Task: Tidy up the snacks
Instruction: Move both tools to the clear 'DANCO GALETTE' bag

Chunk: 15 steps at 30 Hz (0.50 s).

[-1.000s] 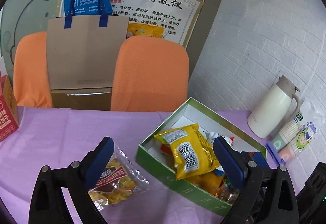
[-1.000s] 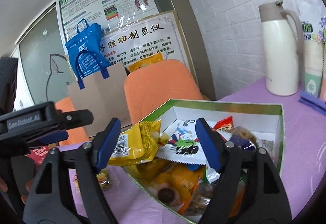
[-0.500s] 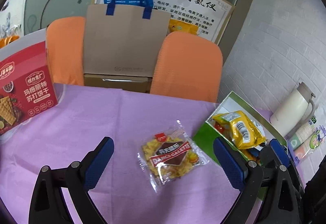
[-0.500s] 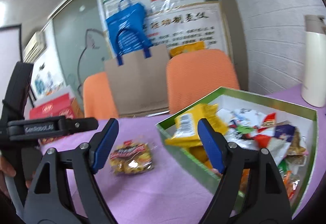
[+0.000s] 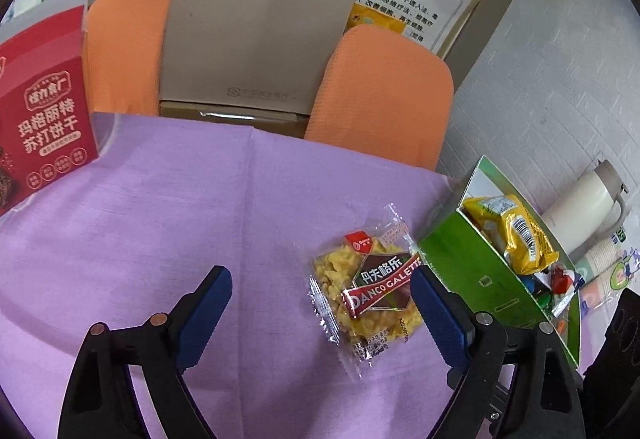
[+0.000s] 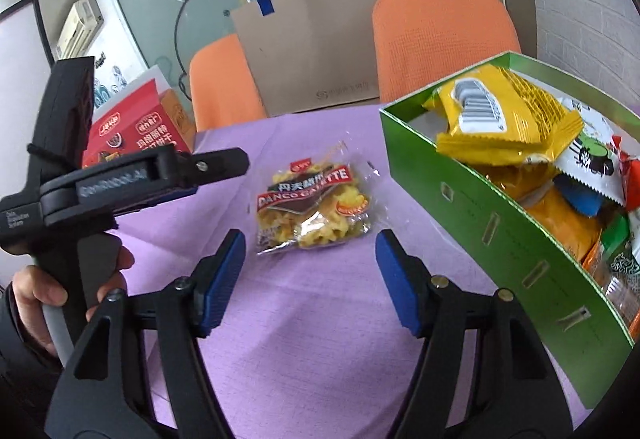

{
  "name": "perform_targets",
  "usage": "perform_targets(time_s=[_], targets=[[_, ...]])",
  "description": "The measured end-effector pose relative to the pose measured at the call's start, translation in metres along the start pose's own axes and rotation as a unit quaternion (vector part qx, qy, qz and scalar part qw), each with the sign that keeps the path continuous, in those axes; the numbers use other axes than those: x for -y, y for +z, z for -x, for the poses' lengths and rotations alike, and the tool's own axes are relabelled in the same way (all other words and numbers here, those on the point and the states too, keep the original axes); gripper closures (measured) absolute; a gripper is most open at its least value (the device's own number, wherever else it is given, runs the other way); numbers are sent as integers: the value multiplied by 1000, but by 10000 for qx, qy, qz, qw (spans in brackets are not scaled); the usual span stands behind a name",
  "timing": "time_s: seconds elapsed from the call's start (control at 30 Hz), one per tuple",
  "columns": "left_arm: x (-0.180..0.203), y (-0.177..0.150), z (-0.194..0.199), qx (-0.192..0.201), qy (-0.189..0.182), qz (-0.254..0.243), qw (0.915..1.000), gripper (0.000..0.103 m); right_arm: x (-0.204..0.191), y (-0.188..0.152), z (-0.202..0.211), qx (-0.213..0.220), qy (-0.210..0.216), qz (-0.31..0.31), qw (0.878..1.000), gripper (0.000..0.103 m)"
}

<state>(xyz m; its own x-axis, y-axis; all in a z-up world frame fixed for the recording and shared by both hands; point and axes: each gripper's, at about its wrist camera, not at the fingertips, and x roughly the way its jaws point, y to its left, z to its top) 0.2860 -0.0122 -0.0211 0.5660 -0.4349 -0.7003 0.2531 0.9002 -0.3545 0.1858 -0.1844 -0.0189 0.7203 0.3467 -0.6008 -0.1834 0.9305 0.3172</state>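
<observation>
A clear packet of yellow galette biscuits [image 5: 368, 287] [image 6: 314, 205] lies flat on the purple tablecloth, just left of a green box [image 5: 476, 267] [image 6: 492, 223]. The box holds several snack packs, a yellow packet [image 5: 512, 231] [image 6: 496, 115] on top. My left gripper [image 5: 320, 311] hangs open over the cloth, its right finger beside the galette packet. My right gripper [image 6: 310, 279] is open too, with the galette packet just beyond its fingertips. Neither holds anything. In the right wrist view, the left gripper's body [image 6: 132, 179] shows at the left, held by a hand [image 6: 36, 291].
A red cracker box [image 5: 40, 119] [image 6: 132, 131] stands at the table's left. Two orange chairs [image 5: 380, 99] and a brown paper bag [image 5: 256, 39] are behind the table. A white thermos [image 5: 584, 203] and paper cups [image 5: 600, 263] stand right of the green box.
Both grippers have swung left and tilted down, away from the green box. The galette packet now sits central before them, and the red cracker box has come into view.
</observation>
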Motion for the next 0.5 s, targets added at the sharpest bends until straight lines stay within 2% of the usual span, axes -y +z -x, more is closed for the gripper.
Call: perform_targets(time_s=[0.17,0.27,0.33,0.43,0.5], targets=[[-4,-5,-32,-440,-299,212,9984,38,11,-3,-5,-134,-52,-233,9996,35],[-5,-4,-41,-476,-476,345,9971,50,16,-3,-7,-159,-70,-289,9994,35],[-4,-3,-43,-482,-611,395,9962,68,18,-3,-7,-170,-99,-311,9993,35],[-2,-2,-38,-478,-635,347,9962,78,21,-3,-8,-175,-120,-361,9991,35],[-3,-4,-34,-498,-660,325,9960,82,23,-4,-7,-169,-120,-395,9990,35]])
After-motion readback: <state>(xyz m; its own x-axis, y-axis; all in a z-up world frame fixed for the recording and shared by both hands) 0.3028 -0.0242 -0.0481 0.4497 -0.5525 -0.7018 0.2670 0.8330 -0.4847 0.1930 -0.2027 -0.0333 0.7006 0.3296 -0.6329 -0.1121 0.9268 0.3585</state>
